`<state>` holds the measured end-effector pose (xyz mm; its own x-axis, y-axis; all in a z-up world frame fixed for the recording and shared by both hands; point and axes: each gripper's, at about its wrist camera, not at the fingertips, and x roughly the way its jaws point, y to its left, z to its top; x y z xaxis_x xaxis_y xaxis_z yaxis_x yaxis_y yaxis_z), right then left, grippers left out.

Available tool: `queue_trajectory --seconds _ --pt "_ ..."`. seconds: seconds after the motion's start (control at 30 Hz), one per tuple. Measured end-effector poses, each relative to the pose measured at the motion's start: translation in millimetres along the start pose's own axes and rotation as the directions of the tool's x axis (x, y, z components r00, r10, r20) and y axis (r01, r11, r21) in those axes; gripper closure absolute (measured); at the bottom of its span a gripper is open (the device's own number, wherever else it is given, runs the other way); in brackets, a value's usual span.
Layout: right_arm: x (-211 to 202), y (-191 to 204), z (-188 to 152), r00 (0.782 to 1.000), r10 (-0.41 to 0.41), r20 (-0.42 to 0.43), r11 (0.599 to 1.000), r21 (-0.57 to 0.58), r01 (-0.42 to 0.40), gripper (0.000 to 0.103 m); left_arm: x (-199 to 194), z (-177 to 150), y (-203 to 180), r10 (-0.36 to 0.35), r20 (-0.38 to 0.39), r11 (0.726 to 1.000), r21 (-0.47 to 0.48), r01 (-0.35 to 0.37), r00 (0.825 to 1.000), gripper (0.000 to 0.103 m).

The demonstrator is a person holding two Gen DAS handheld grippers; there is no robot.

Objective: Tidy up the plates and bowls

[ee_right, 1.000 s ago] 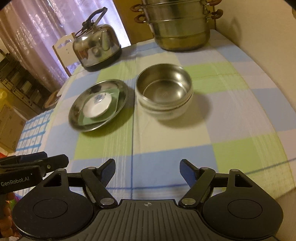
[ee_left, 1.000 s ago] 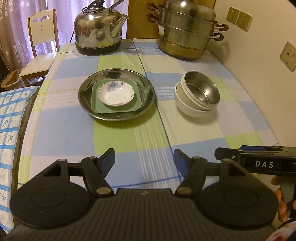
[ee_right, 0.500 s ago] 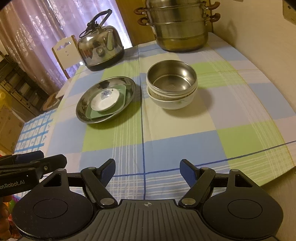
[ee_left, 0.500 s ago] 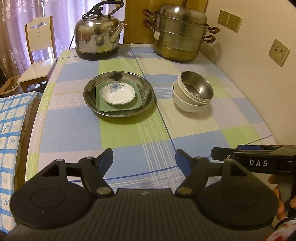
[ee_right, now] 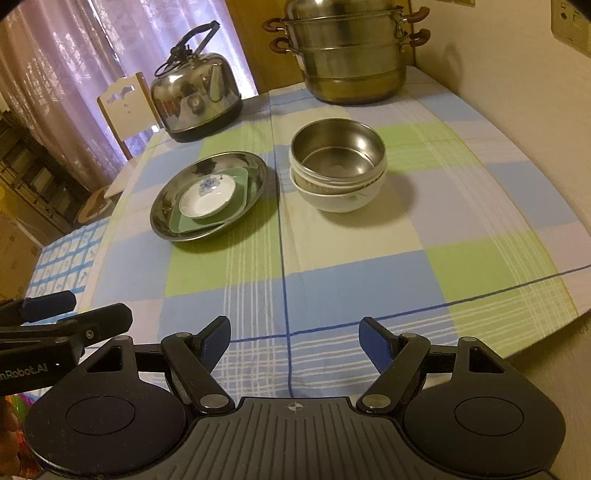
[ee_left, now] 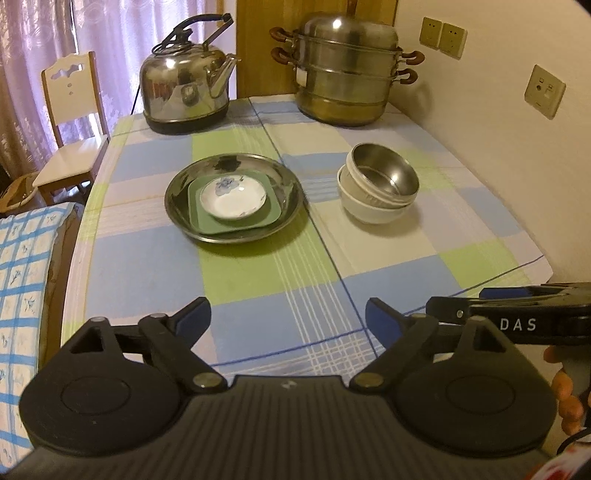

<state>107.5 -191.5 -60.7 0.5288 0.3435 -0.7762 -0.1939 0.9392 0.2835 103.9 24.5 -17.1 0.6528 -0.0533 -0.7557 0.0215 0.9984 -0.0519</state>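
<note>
1. At the far end of the tabletop (ee_left: 258, 280) stood a shiny steel kettle (ee_left: 186, 94) with a black handle and a tiered steel steamer pot (ee_left: 345, 74); a pale wooden chair (ee_left: 70, 122) sat past the left edge, a beige wall with sockets (ee_left: 443, 35) ran along the right. Nothing lay between the tools and the dishes, only bare checked cloth in blue, green and cream.
2. The round steel tray (ee_left: 236, 197) held a square green plate (ee_left: 236, 221) with rounded corners, and on that plate sat a small white saucer (ee_left: 232, 197) with a blue flower print.
3. Just right of the tray, apart from it, a white ceramic bowl (ee_left: 369, 210) carried a tilted steel bowl (ee_left: 384, 175) nested inside; whether a third bowl sat between them I could not tell.
4. The left tool (ee_left: 288, 319) hung over the near edge, its blue-padded jaws opening with nothing between them.
5. The right tool (ee_right: 295, 339) stood wide and empty beside it, well short of the bowls.
</note>
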Motion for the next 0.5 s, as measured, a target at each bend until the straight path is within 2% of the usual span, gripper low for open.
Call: queue_trajectory --seconds 0.27,0.5 --pt "11.2 -26.1 28.8 0.999 -0.027 0.023 1.000 0.004 0.027 0.027 19.9 19.3 -12.7 0.028 0.028 0.999 0.025 -0.029 0.999 0.008" --pt "34.4 -53.4 77.0 0.999 -0.012 0.051 1.000 -0.027 0.014 0.027 55.3 60.1 -29.6 0.043 0.026 0.999 -0.003 -0.043 0.999 0.009"
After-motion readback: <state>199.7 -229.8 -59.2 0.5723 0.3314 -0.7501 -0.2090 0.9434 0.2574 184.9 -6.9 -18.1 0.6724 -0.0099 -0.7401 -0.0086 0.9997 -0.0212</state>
